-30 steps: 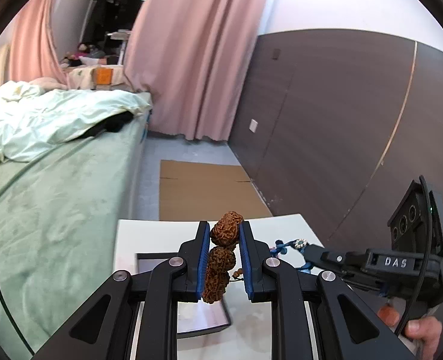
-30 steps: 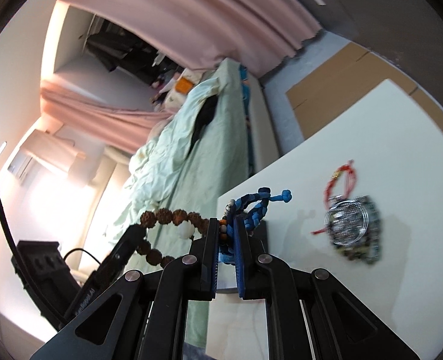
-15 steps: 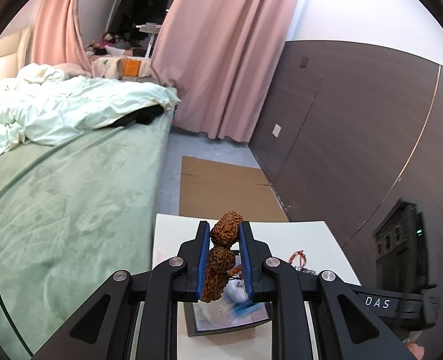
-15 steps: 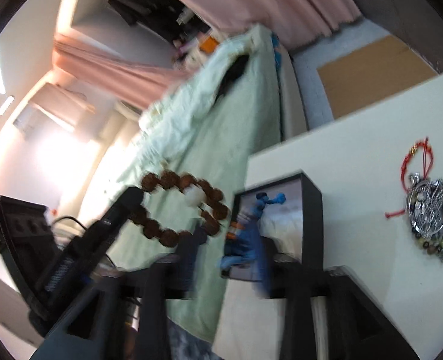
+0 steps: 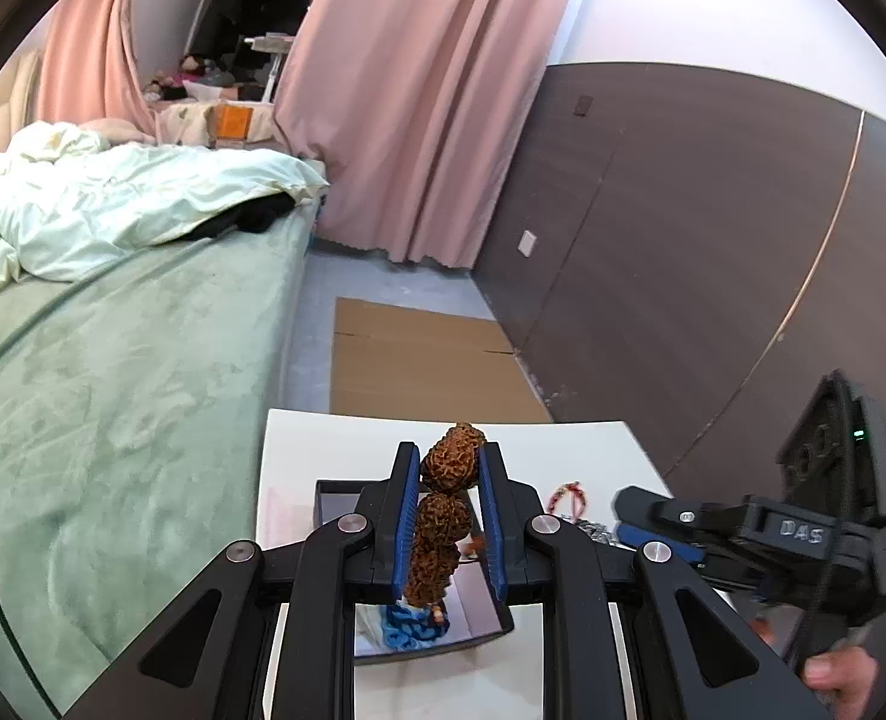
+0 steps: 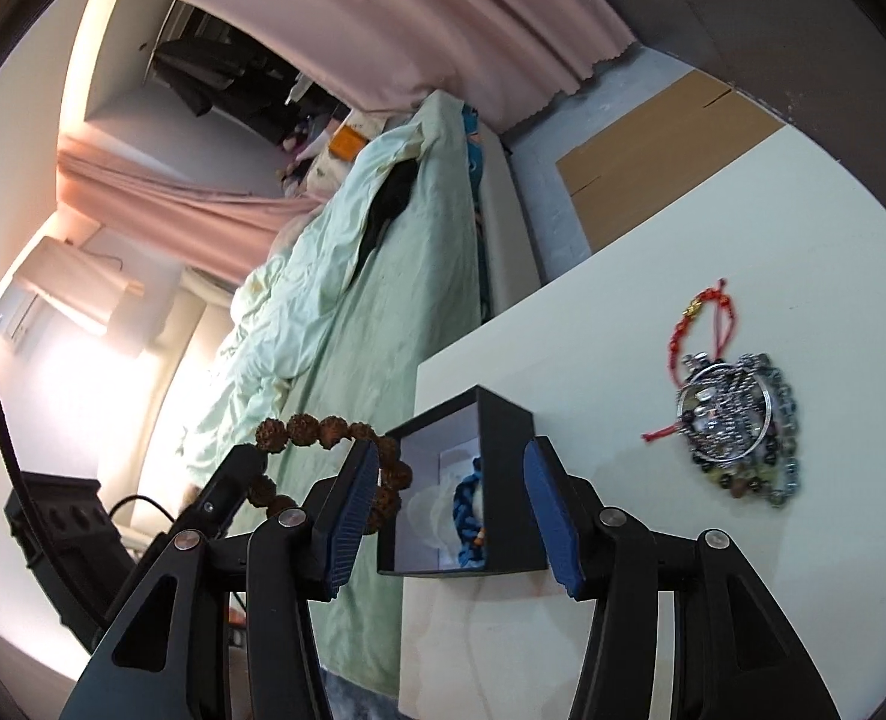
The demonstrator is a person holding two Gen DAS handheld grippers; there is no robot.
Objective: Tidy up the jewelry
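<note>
My left gripper (image 5: 450,516) is shut on a brown knobbly bead bracelet (image 5: 443,516) and holds it above the black box (image 5: 335,495). The bracelet also shows in the right wrist view (image 6: 329,429), hanging from the left gripper beside the box (image 6: 506,420). A blue braided bracelet (image 6: 470,507) lies inside the box; it also shows in the left wrist view (image 5: 410,630). My right gripper (image 6: 452,510) is open and empty, its jaws spread on either side of the box. A pile of jewelry (image 6: 737,426) with a red cord bracelet (image 6: 692,324) lies on the white table (image 6: 623,312).
A bed with green cover (image 5: 113,396) runs along the table's left side. A cardboard sheet (image 5: 419,372) lies on the floor beyond the table. A dark wall panel (image 5: 683,252) stands to the right. The right gripper shows in the left wrist view (image 5: 653,519).
My right gripper opened and let the blue braided bracelet drop into the black box. My left gripper kept hold of the brown bracelet and stays over the box.
</note>
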